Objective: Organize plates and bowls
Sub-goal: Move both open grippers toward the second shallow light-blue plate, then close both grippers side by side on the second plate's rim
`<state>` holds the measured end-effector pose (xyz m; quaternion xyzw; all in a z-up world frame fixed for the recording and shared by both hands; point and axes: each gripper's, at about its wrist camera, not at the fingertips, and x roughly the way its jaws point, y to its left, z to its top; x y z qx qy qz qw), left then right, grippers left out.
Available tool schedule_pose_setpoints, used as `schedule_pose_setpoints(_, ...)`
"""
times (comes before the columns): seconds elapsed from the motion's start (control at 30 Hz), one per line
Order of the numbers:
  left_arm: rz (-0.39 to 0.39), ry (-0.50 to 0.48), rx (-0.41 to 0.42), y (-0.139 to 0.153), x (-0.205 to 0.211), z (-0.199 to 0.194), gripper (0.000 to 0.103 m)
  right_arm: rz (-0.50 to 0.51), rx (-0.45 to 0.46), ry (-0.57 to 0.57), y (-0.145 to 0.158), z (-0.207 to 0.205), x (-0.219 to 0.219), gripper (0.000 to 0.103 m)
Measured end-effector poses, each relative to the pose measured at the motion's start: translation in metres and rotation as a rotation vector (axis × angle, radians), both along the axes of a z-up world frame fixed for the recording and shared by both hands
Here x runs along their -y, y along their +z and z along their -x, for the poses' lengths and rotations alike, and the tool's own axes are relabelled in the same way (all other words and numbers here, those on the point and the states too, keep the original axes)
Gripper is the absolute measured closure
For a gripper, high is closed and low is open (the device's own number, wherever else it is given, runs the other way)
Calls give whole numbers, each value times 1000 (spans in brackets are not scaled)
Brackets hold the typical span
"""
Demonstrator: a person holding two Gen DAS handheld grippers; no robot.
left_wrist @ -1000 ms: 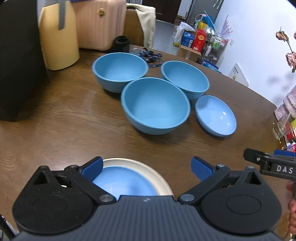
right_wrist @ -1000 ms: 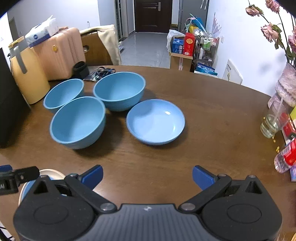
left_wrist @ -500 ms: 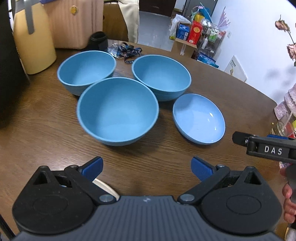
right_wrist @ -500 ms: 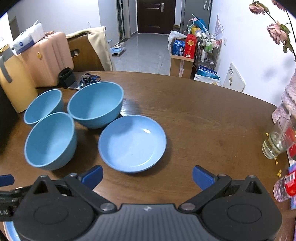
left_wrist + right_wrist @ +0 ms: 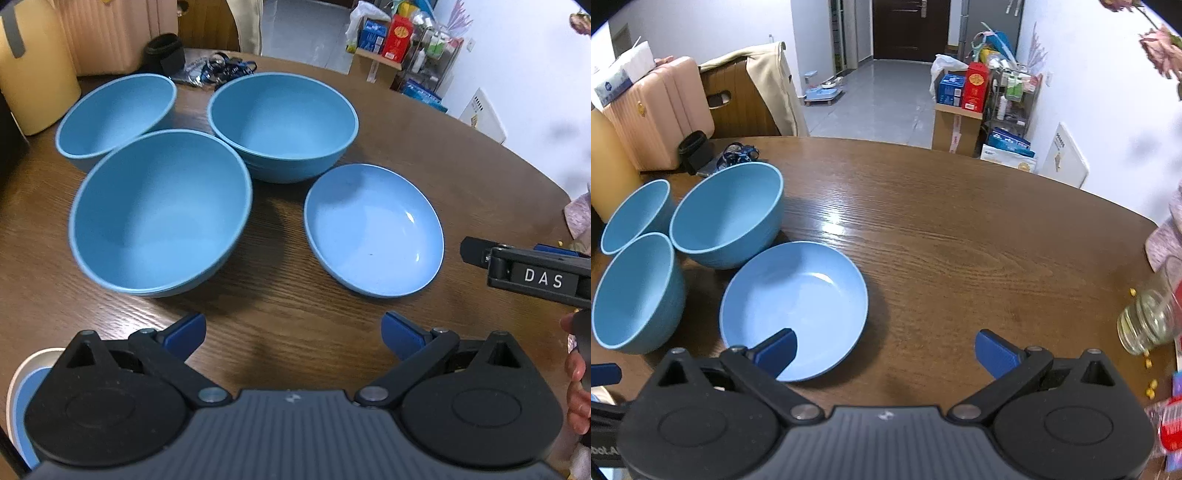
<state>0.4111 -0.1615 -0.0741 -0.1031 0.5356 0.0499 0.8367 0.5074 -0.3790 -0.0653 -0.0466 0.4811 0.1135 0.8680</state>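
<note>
Bowls and a plate, all matte blue, sit grouped on the brown wooden surface. In the left wrist view the near bowl fills the centre left, a second bowl stands above it at centre, a third bowl sits in the upper left, and the shallow plate lies right of centre. The three bowls look to be touching or very nearly so; the plate sits just beside them, apart from the near bowl.

They look like light, stiff plastic or melamine with smooth, thin rims — probably a little slippery, not very fragile. The rim is the sensible place to pinch: one finger inside, one outside. For the plate, its near edge at the lower left of the right wrist view is the handiest spot.

The left tongs are spread wide and hold nothing, hovering over bare wood below the bowls. The right tongs are also wide and hold nothing — their left finger overlaps the plate's near rim in the picture, though contact cannot be told.
</note>
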Motion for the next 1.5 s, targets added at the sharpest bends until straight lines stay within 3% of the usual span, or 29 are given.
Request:
schedule_pose_setpoints(0.3,18,76,-50,-18,13,-32,0,-14,-15,47,-27,-31,4,11)
schedule_pose_setpoints(0.57,12,165,-69,-32,16,-55,2,-54,-49,59,-50,-52,7,28)
schedule_pose_setpoints(0.73,14,198,-87,-43,16,-68,18,-66,-56,79,-61,-59,3,36)
schedule_pose_setpoints(0.9,19,214,-107,-52,16,-76,35,-87,-70,85,-72,-64,1,51)
schedule_pose_setpoints(1.0,18,216,-105,-56,17,-79,40,-102,-60,88,-74,-65,1,57)
schedule_pose_setpoints(1.07,10,215,-94,-56,18,-80,44,-118,-58,95,-74,-66,0,66)
schedule_pose_setpoints(1.23,12,202,-73,-54,19,-80,67,-173,-66,113,-75,-65,1,91)
schedule_pose_setpoints(1.3,21,190,-70,-54,20,-81,81,-170,-58,117,-73,-63,1,91)
schedule_pose_setpoints(1.5,29,183,-66,-52,20,-82,83,-169,-35,122,-71,-59,1,94)
